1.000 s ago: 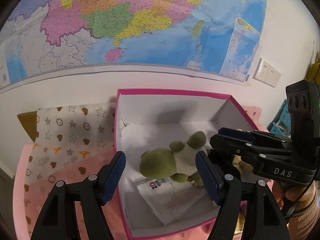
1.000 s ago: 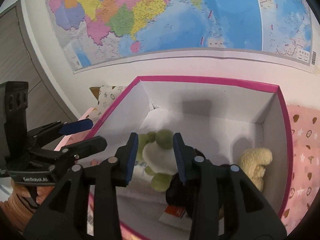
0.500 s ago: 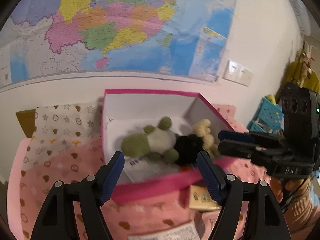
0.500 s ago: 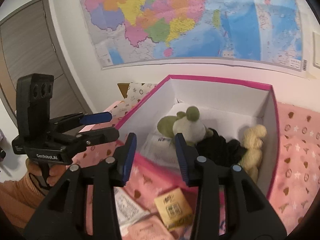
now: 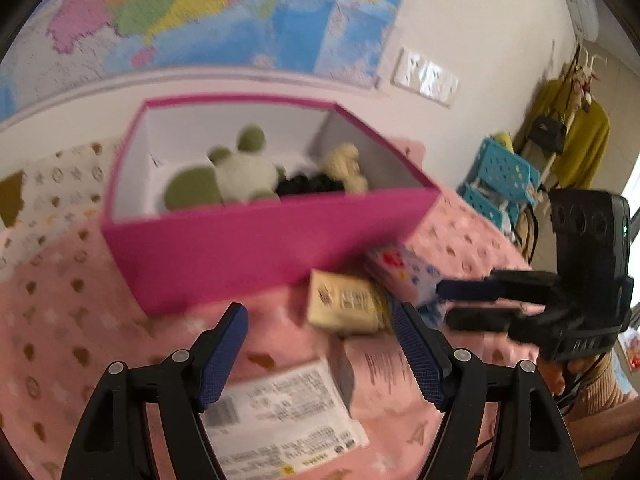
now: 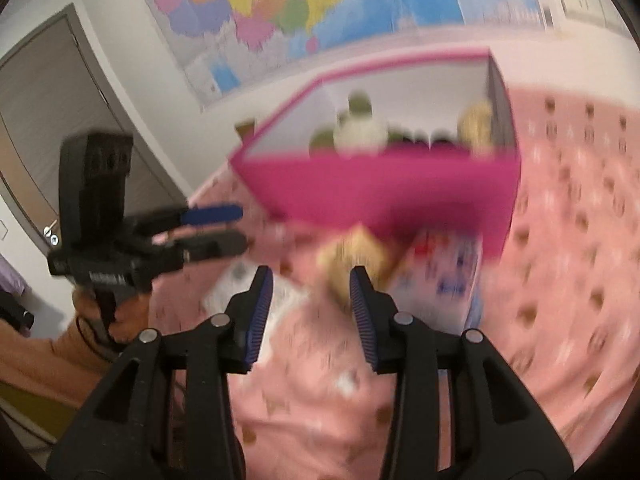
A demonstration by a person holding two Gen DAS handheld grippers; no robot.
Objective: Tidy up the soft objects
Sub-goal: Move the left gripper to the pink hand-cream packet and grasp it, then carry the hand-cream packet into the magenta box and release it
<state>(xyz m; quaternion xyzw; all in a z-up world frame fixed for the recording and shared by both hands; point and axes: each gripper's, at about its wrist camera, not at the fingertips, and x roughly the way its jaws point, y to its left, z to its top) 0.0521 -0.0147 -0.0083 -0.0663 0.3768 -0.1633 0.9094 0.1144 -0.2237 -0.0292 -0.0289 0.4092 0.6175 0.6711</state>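
Black clamp-style left tool (image 5: 320, 354) and right tool (image 6: 312, 316), ribbed blue pads, silver rivets, tan ribbed sleeve (image 6: 44, 364)

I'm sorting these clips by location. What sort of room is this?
Probably a bedroom in a home. A pink patterned blanket covers the soft surface, a large wall map hangs above it, and a rack of hanging clothes stands by a door elsewhere.

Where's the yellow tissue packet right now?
In the left wrist view, the yellow tissue packet lies on the pink blanket, just in front of the magenta box, beside a white floral packet.
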